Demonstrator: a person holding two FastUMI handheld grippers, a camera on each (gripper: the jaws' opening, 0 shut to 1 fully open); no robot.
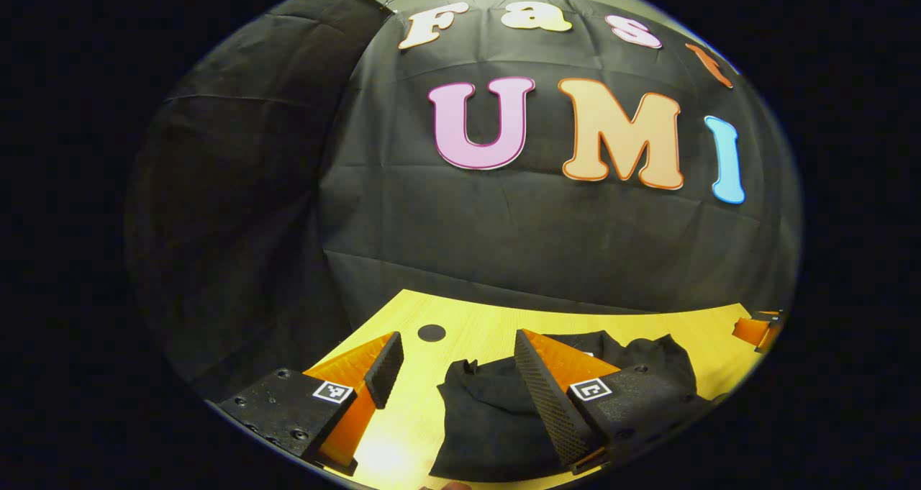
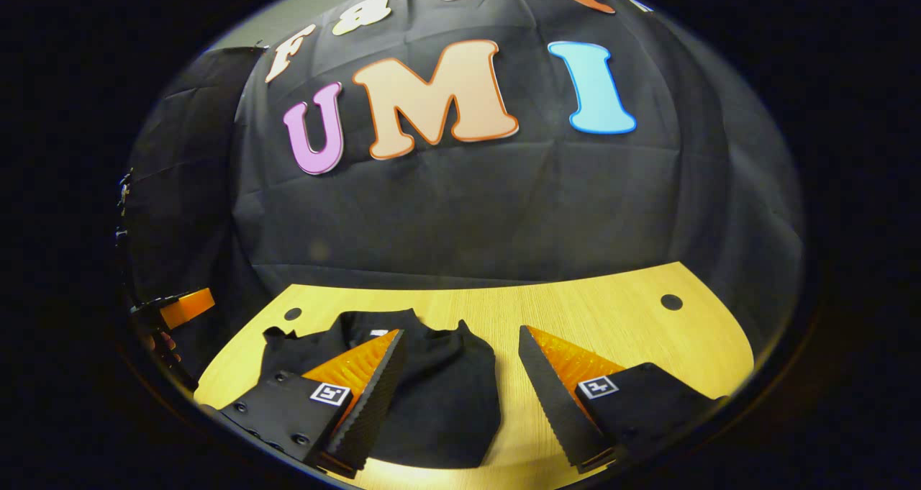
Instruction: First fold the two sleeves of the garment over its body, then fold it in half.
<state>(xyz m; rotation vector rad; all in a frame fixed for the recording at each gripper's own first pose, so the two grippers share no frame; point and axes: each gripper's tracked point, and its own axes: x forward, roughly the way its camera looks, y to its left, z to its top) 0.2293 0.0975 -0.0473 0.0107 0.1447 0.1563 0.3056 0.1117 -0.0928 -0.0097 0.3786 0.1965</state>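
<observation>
**Both claws open above a bunched garment**

The left claw (image 1: 460, 375) hangs wide open, holding nothing; the right claw (image 2: 460, 375) likewise; below them the black garment (image 2: 432, 396) lies rumpled on the wooden surface (image 2: 611, 317). Its sleeves are hard to pick out; a claw may pinch several layers and drag the body askew.

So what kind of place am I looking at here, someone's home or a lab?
Probably a staged recording booth, not a home: black cloth wall behind a bare pale wooden table, with one black fabric garment laid out between open hand-held grippers.
</observation>
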